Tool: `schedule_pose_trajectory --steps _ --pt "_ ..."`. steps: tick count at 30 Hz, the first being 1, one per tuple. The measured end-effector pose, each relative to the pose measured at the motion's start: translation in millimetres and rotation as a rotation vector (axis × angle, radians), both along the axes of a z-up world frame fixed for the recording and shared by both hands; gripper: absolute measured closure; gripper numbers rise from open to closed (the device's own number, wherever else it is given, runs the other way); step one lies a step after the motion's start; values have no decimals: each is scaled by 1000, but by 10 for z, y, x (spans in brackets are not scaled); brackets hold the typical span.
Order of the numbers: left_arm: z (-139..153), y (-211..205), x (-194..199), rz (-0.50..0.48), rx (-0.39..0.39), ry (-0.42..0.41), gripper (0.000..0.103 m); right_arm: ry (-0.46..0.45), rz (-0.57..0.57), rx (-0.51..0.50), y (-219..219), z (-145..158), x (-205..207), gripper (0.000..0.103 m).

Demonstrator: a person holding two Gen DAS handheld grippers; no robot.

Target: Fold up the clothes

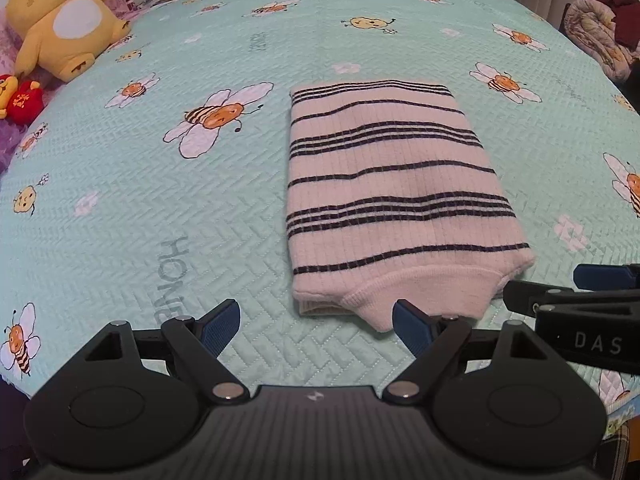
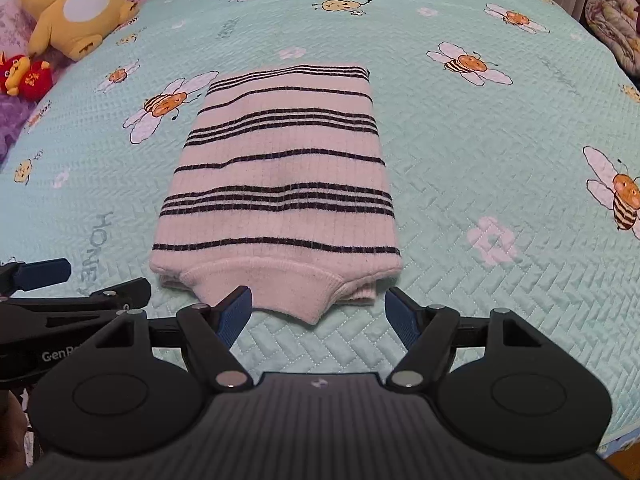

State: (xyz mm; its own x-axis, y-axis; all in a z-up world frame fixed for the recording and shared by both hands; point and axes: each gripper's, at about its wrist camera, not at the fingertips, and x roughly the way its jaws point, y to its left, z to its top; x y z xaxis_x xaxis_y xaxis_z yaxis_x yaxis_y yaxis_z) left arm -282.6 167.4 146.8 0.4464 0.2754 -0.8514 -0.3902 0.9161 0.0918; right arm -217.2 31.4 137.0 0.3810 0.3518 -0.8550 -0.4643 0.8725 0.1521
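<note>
Sweater (image 2: 276, 184): lying folded in a neat rectangle mid-bed (image 1: 120, 208), collar end toward near edge. Left gripper (image 1: 316, 322) & right gripper (image 2: 318, 314): both hovering w/ jaws apart, holding nothing. Fold looking complete; nothing visibly left.

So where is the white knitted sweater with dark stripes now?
The white knitted sweater with dark stripes lies folded on the mint bee-print bedspread, just beyond both open grippers, right of centre in the left wrist view.

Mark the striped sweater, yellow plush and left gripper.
striped sweater (image 2: 280, 168), right wrist view, middle of folded body
yellow plush (image 1: 64, 20), left wrist view, white belly
left gripper (image 1: 316, 318), left wrist view, between open fingers
</note>
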Motion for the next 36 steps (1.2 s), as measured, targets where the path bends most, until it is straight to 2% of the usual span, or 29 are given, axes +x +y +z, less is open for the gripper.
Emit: schedule_pose_trajectory --steps 4,5,6,11,14,17,20,23,26,29,32,36 --pt "-62 -19 -39 -68 16 -37 16 4 7 43 -72 -6 0 30" --pt "-95 -16 -79 -94 47 -62 17 -15 24 55 -102 -27 -20 30" --pt "-129 -13 -123 -121 83 -89 17 -74 58 38 -143 -89 -80 30" --pt "-498 -6 -451 -264 406 -205 17 -369 231 -46 -347 -401 -381 30" --pt "-840 -58 -578 -375 624 -207 17 -546 334 -97 -470 -588 -562 30" --pt "-1138 -136 -699 -502 865 -254 17 -717 432 -168 -555 -789 -715 30" --pt "-1387 -128 -744 -608 1012 -237 16 -846 540 -289 -545 -971 -752 30" --pt "-1489 -9 -708 -641 1019 -204 16 -941 627 -433 -504 -1119 -699 30" --pt "-1495 110 -676 -707 999 -231 17 -969 696 -486 -513 -1200 -604 30" --pt "-1483 177 -631 -884 1021 -267 17 -1011 802 -544 -515 -1302 -529 30" --pt "-1462 264 -490 -1071 1050 -249 17 -1056 968 -548 -512 -1331 -489 30" --pt "-1409 417 -278 -1266 1029 -218 17 -1102 1167 -555 -462 -1305 -457 30"
